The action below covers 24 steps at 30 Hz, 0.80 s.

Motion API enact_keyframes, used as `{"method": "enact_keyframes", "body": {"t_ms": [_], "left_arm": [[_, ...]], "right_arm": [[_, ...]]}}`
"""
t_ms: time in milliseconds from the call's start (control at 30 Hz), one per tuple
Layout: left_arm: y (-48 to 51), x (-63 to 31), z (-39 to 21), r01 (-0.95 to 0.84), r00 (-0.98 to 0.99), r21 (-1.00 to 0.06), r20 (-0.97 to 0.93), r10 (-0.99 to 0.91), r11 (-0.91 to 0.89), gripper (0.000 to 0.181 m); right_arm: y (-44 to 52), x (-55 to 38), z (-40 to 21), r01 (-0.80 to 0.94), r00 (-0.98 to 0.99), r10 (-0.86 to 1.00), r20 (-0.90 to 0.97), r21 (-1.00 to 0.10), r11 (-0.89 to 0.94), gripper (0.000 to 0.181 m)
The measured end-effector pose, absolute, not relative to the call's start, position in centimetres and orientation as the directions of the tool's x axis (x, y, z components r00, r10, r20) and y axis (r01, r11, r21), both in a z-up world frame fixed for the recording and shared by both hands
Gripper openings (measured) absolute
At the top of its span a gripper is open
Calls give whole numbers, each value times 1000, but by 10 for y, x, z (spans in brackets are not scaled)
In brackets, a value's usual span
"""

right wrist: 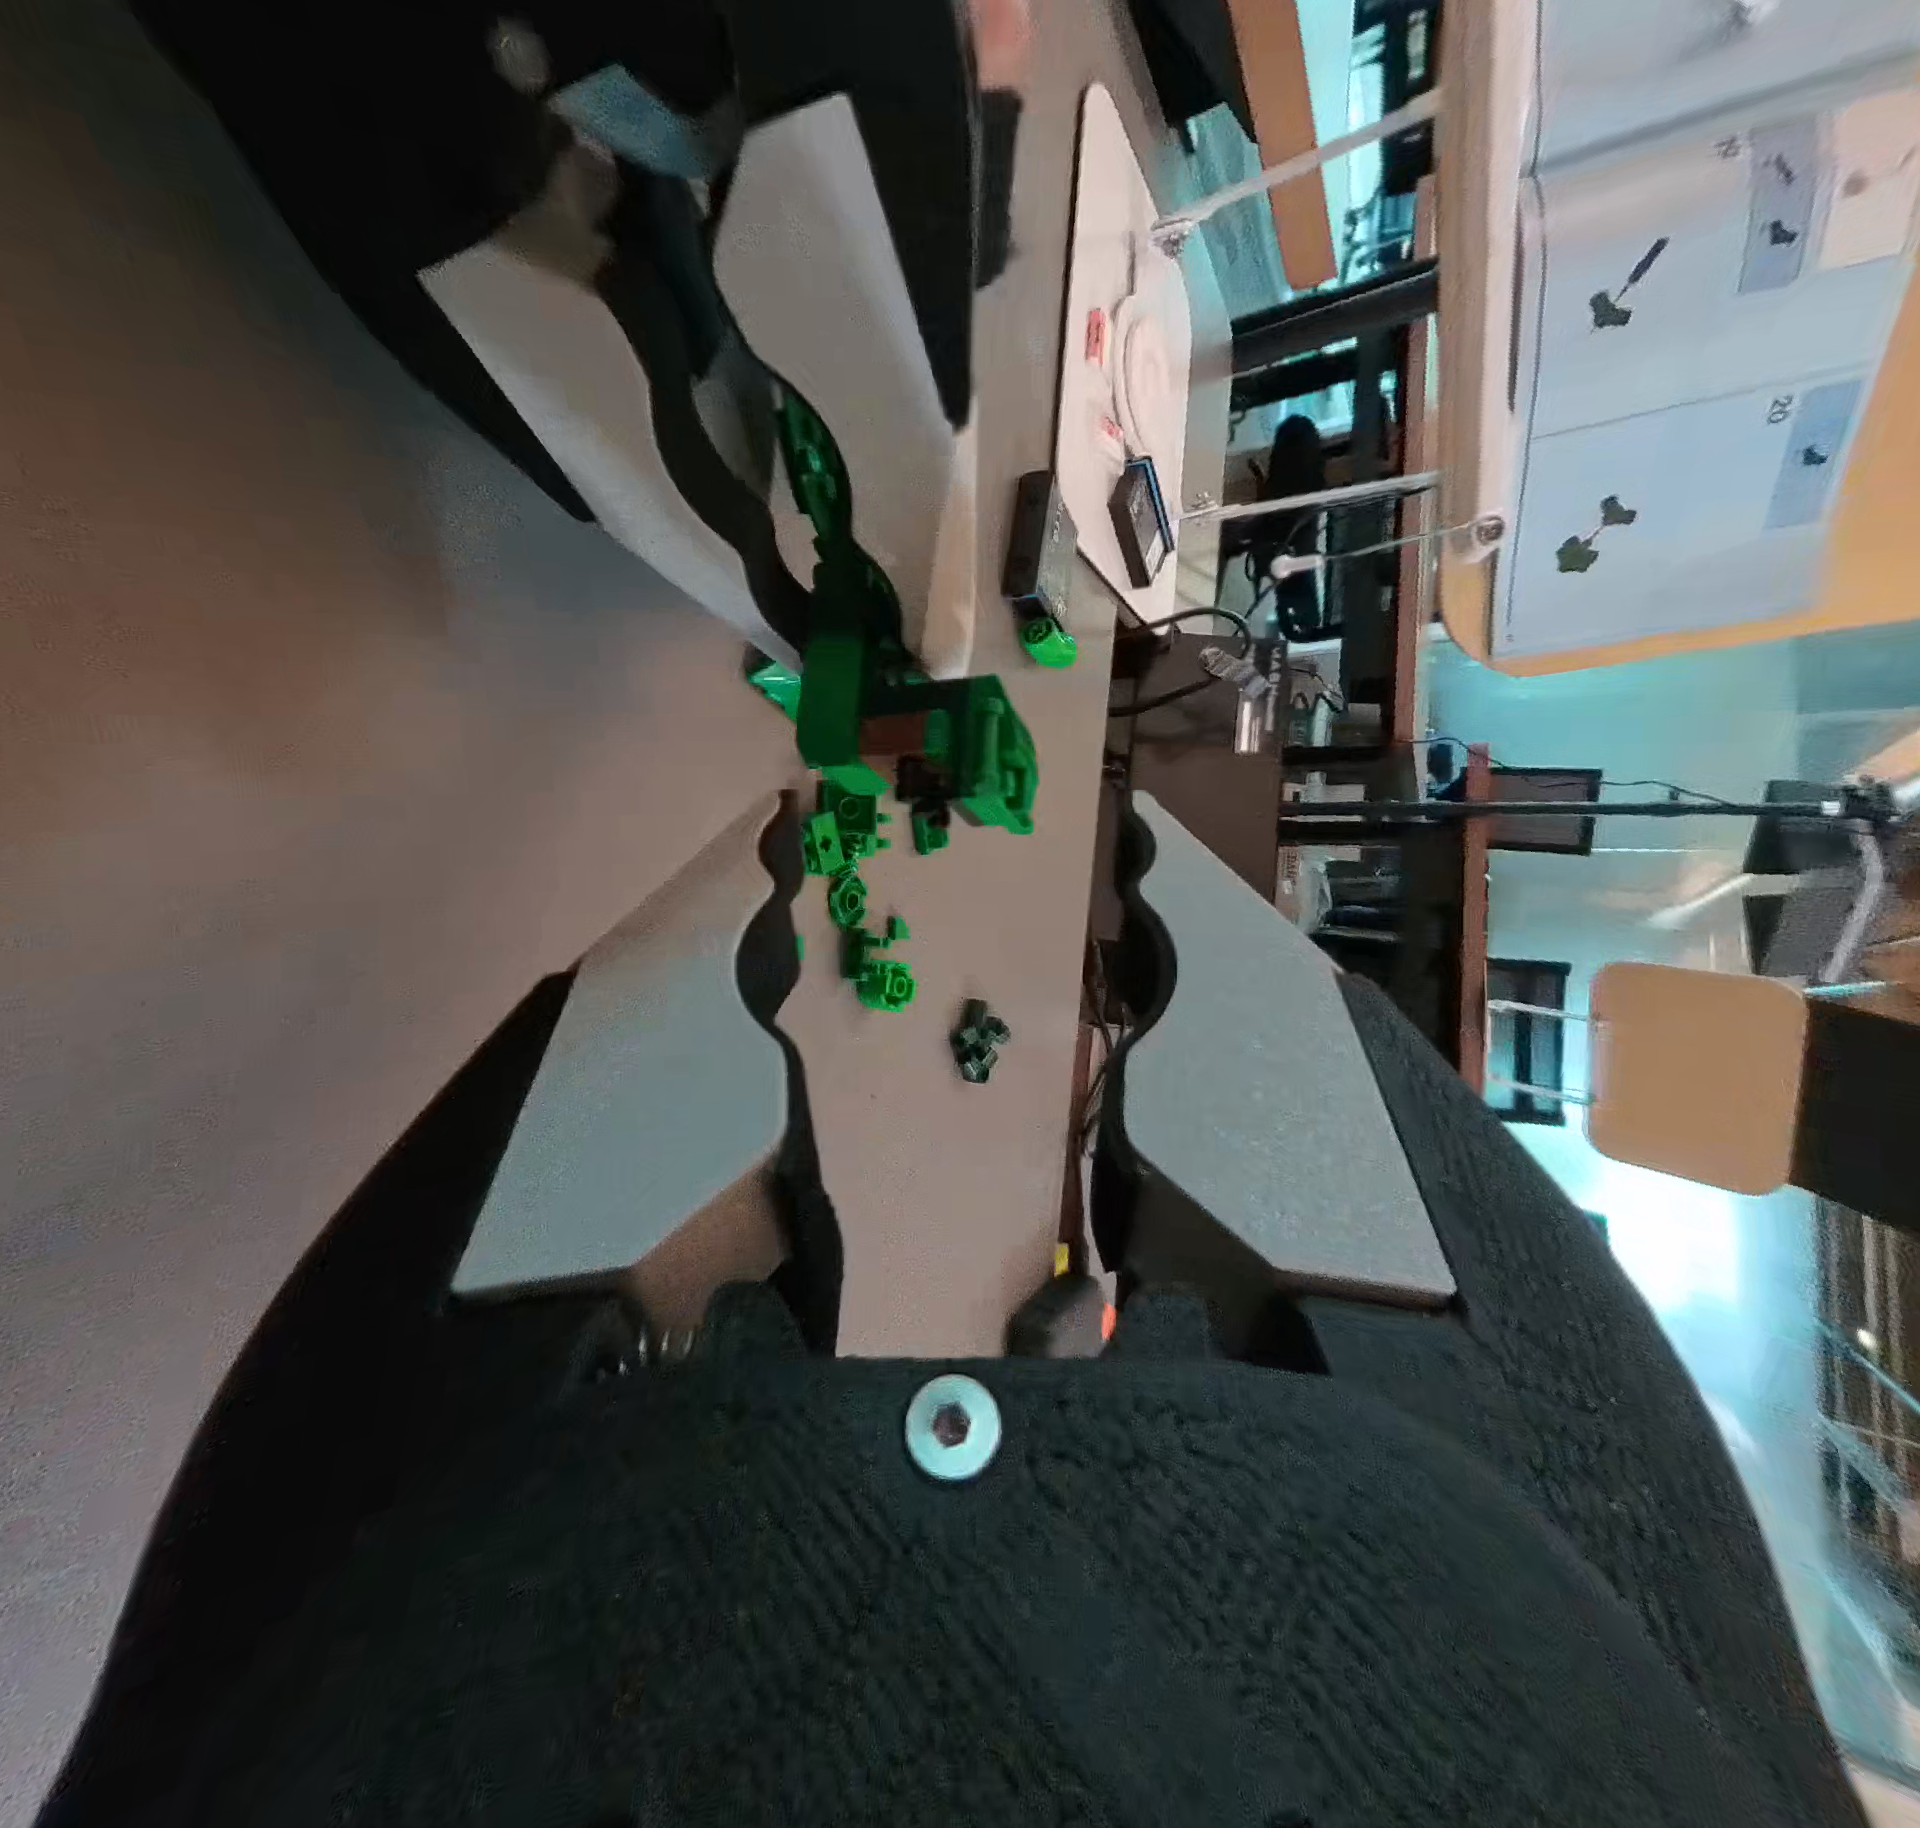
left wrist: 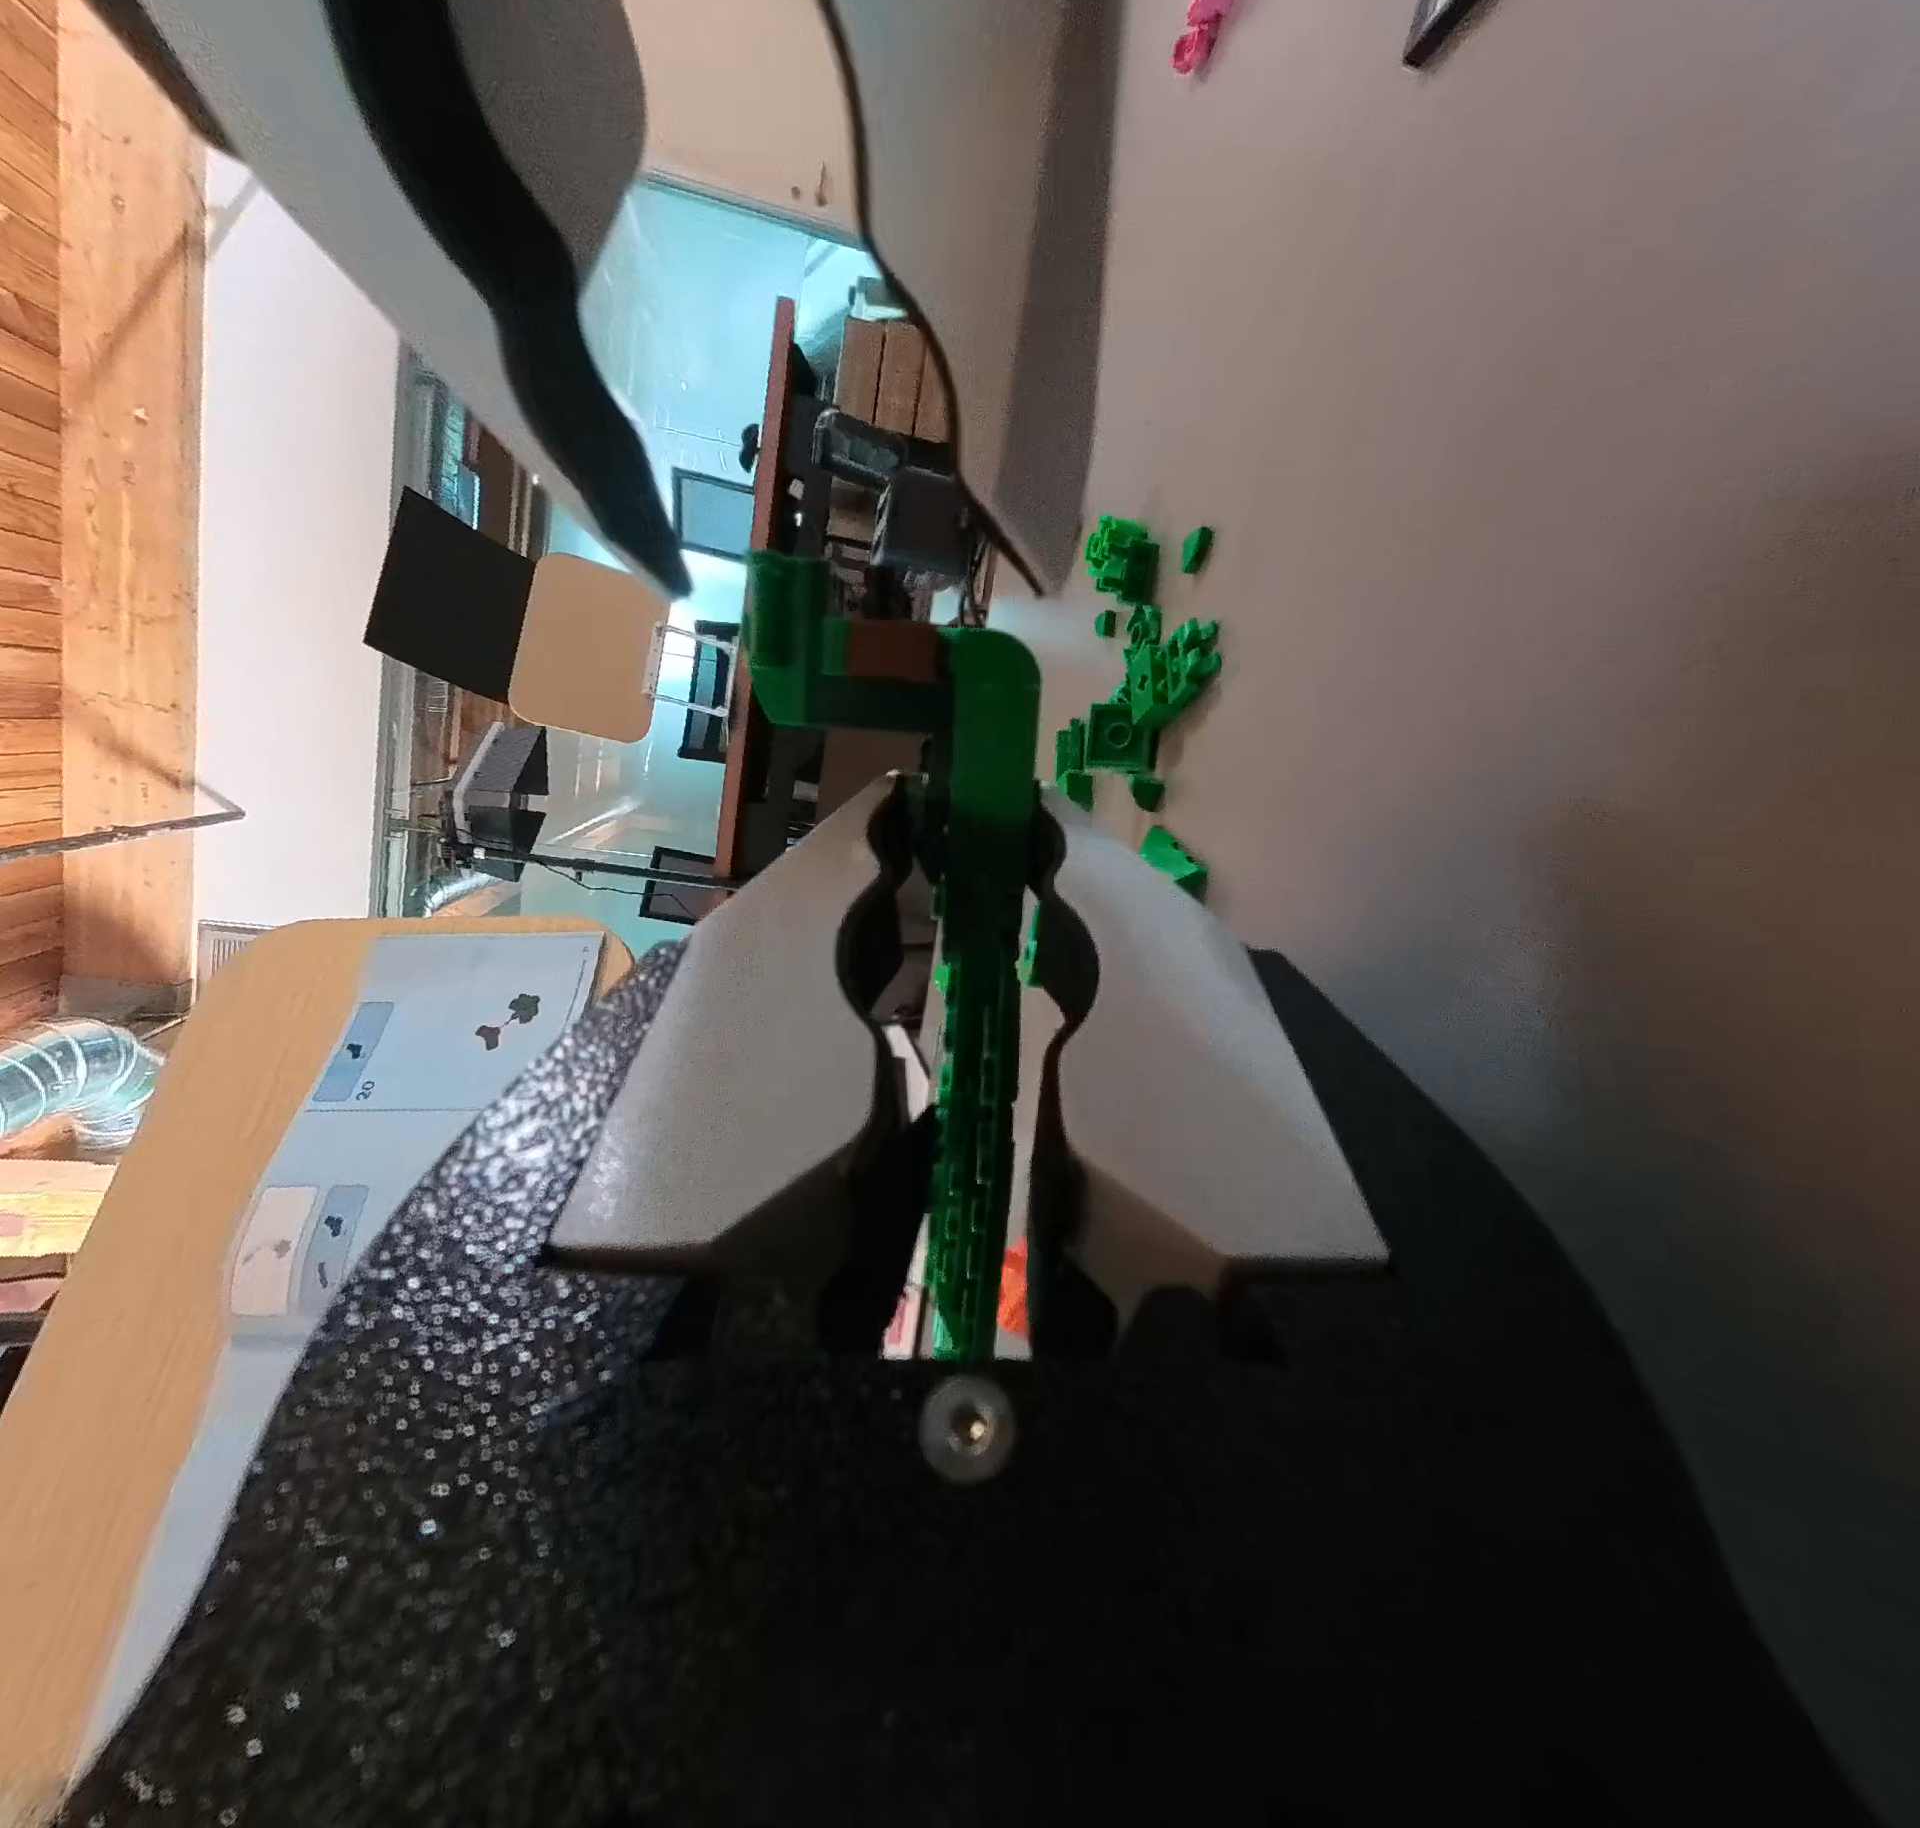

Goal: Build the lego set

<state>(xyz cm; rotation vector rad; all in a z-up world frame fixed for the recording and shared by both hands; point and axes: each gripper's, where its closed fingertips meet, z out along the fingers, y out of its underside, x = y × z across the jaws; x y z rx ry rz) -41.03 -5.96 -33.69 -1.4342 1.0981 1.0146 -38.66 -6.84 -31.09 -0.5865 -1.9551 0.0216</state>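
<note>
Tabletop (right wrist: 935, 1155) w/ loose green pieces (right wrist: 862, 905); left tool (left wrist: 961, 822) is pinching green build (left wrist: 977, 947), right tool (right wrist: 951, 843) is hovering spread — next piece needs picking.

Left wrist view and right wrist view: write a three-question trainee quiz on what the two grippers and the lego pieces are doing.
1. True or false: the left gripper is shut on the long green brick-built lego stem.
2. In the right wrist view, the right gripper is: A) shut on a brick, B) open with nothing between its fingers, C) out of view.
3. Fill in: the loose small green lego pieces lie on the ___ tabletop.

Key: 1 true; 2 B; 3 beige.
</note>
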Motion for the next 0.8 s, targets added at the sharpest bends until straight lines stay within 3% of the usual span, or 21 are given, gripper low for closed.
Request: {"method": "enact_keyframes", "body": {"t_ms": [300, 400, 467, 533, 667, 800], "left_arm": [[-59, -416, -336, -971, 234, -227, -966, -107, -80, 19], [-55, -431, -335, -961, 263, -251, -960, -93, -120, 18], [-53, -441, -335, -956, 271, -257, -959, -87, -144, 18], [-53, -445, -336, -953, 277, -261, -957, -87, -154, 18], [-53, -441, -337, -959, 258, -243, -962, -94, -145, 18], [-54, -439, -338, -967, 226, -212, -970, -95, -139, 18]], "right_arm": [[-54, -378, -313, 425, -355, 395, 847, -230, 876, 43], [-28, -372, -329, 570, -317, 603, 732, -361, 738, 30], [-22, -372, -350, 626, -270, 801, 534, -534, 568, 22], [-16, -370, -367, 680, -206, 919, 336, -626, 382, 19], [-16, -372, -378, 693, -127, 987, 100, -703, 161, 20], [-17, -375, -387, 705, -98, 995, 34, -703, 93, 17]]}}
